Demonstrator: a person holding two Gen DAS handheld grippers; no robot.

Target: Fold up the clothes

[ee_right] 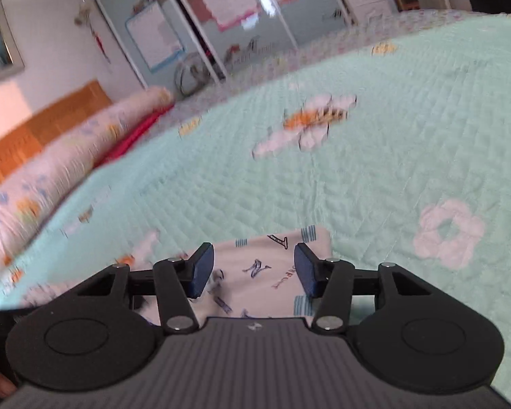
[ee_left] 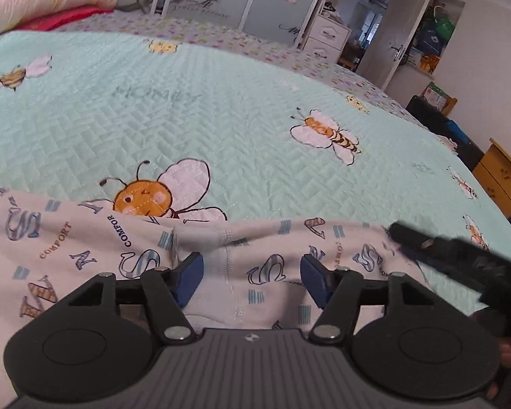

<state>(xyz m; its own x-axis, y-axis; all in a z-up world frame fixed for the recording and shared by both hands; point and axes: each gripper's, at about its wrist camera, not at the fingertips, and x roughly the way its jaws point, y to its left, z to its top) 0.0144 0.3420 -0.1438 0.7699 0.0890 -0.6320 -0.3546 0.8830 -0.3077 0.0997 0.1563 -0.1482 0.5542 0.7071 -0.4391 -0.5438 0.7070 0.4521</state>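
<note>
One mint-green quilted bedspread (ee_left: 255,109) printed with bees and flowers is filling most of both views; the left wrist view is showing at least four bees on it. One long pale floral bolster pillow (ee_right: 51,177) is lying along the left side of the right wrist view, with a red cloth under its far end.

One white cotton garment printed with grey-blue letters and the word COMFORT (ee_left: 85,248) is lying flat on the bedspread, stretching as a band across the lower part of the left wrist view from the left edge towards the right, so its long axis is running left to right there. A stitched seam is running up the middle of that band, away from the camera. In the right wrist view one squared end of the garment (ee_right: 272,272) is pointing up the frame, its corner sitting at centre bottom.

Two black hand-held grippers with blue pads are working here. The left gripper (ee_left: 252,279) is tilting downward over the seam, jaws spread apart, pads not pressing the cloth. The right gripper (ee_right: 253,269) is hovering over the garment's end, likewise released, with fabric showing between its fingers. Its black fingers are also reaching in from the lower right of the left wrist view.
</note>
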